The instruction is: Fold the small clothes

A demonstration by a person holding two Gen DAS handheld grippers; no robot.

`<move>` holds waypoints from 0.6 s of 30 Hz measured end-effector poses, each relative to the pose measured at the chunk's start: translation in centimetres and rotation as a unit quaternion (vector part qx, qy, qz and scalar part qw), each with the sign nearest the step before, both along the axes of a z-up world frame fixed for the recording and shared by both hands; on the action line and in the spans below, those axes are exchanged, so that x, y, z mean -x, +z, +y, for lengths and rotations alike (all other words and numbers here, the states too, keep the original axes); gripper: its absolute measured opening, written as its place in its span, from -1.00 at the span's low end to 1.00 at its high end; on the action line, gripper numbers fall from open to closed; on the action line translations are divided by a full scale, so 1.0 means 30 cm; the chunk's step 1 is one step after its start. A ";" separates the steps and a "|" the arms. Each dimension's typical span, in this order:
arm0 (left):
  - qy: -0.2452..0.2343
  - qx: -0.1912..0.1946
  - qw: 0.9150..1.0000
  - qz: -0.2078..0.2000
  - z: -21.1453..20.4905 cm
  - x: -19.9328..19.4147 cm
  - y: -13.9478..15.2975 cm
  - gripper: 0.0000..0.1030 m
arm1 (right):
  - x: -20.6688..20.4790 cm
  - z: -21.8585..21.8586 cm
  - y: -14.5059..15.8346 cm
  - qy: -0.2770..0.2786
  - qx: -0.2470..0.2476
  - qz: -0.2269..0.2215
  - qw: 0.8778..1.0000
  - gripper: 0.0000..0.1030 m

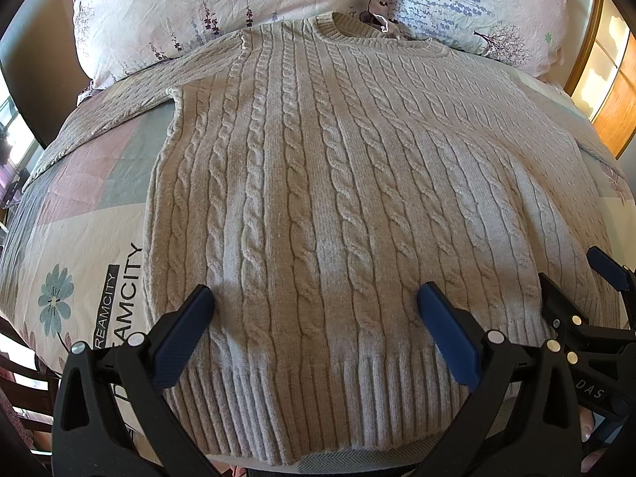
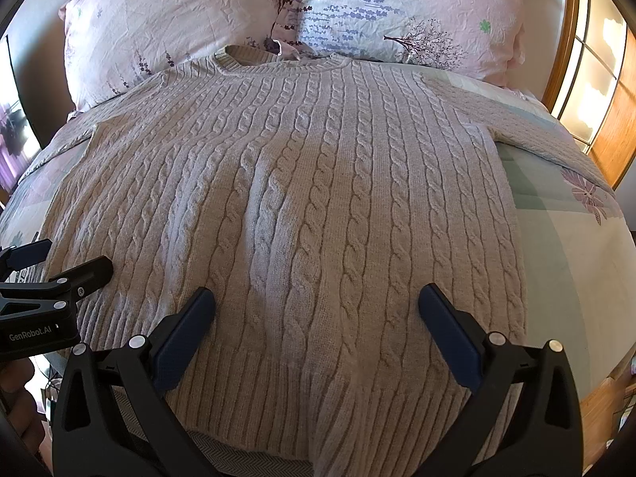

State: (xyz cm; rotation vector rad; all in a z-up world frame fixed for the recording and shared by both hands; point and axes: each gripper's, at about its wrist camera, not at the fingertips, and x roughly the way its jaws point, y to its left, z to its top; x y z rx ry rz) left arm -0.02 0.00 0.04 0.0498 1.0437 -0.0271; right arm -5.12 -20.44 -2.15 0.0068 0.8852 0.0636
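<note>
A beige cable-knit sweater [image 1: 318, 183] lies flat, front up, on the bed, collar toward the pillows, ribbed hem nearest me; it also shows in the right wrist view [image 2: 302, 198]. Its sleeves spread out to both sides. My left gripper [image 1: 316, 302] is open and empty, just above the hem on the left half. My right gripper [image 2: 317, 302] is open and empty, above the hem on the right half. The right gripper also shows at the right edge of the left wrist view [image 1: 576, 278], and the left gripper at the left edge of the right wrist view [image 2: 71, 258].
The bed carries a patchwork floral cover [image 1: 79, 206] with printed lettering. Two floral pillows [image 1: 190, 8] [image 2: 397, 12] lie at the head, touching the collar. A wooden frame and window [image 2: 596, 79] stand to the right. A dark wooden rail [image 1: 24, 377] is at the lower left.
</note>
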 end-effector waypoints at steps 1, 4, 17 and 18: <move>0.000 0.000 1.000 0.000 0.000 0.000 0.000 0.97 | 0.000 0.000 0.000 0.000 0.000 0.000 1.000 0.97; 0.000 0.000 1.000 0.000 0.000 0.000 0.000 0.97 | -0.001 0.000 0.000 0.000 0.000 -0.001 1.000 0.97; 0.000 0.000 1.000 -0.001 0.000 0.000 0.000 0.97 | 0.003 -0.002 -0.002 0.000 0.000 -0.001 1.000 0.97; 0.000 0.000 1.000 -0.001 0.000 0.000 0.000 0.97 | 0.003 -0.002 -0.002 0.000 0.000 -0.001 1.000 0.97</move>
